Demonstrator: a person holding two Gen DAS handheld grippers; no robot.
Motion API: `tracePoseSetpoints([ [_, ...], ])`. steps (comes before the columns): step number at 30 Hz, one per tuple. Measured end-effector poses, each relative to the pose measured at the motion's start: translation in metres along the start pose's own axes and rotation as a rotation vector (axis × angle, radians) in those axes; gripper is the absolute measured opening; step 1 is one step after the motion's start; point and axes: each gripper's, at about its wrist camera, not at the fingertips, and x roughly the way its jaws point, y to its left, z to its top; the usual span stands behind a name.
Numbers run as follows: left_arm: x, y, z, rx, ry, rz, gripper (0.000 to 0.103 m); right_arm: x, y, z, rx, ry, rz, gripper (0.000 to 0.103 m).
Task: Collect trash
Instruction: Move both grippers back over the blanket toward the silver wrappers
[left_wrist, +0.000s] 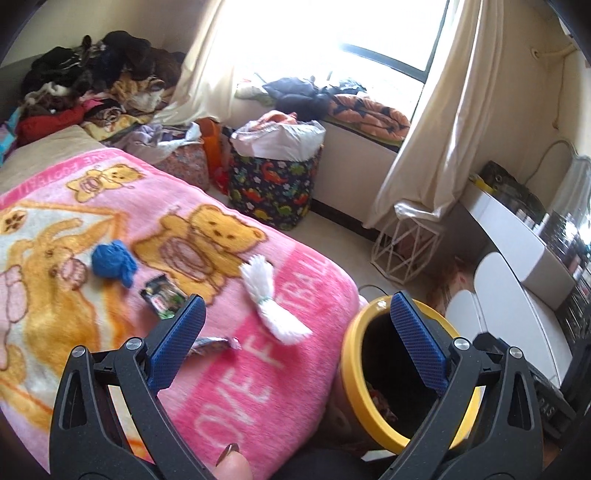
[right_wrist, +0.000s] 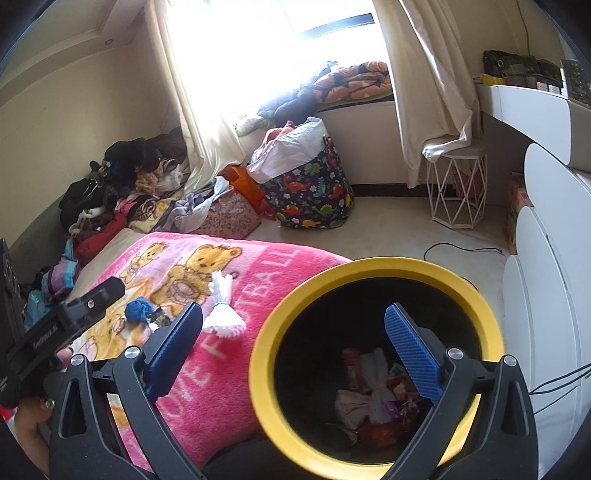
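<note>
Trash wrappers (right_wrist: 373, 391) lie inside the round yellow-rimmed black bin (right_wrist: 295, 295). Right hand-held gripper (right_wrist: 295, 347) hangs released above its 9 o'clock rim; left hand-held gripper (left_wrist: 299, 332) gapes empty too.

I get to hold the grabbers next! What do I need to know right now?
Left hand-held gripper: open, nothing in it, above the bed's edge.
Right hand-held gripper: open, nothing in it, above the yellow-rimmed bin.
Done: wrappers and a white bundle already lie in the bin.
Left on the pink bear blanket: the blue yarn ball, the white yarn bundle, a dark snack wrapper and a shiny wrapper by the left fingers. Drop each into the bin.
</note>
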Motion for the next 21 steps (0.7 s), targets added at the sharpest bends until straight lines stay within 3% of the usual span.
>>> tracePoseSetpoints([
  [21, -0.015, 0.073, 0.020, -0.065, -0.065, 0.130, 0.092, 0.032, 0.088, -0.013, -0.117, 0.065, 0.099, 0.096],
])
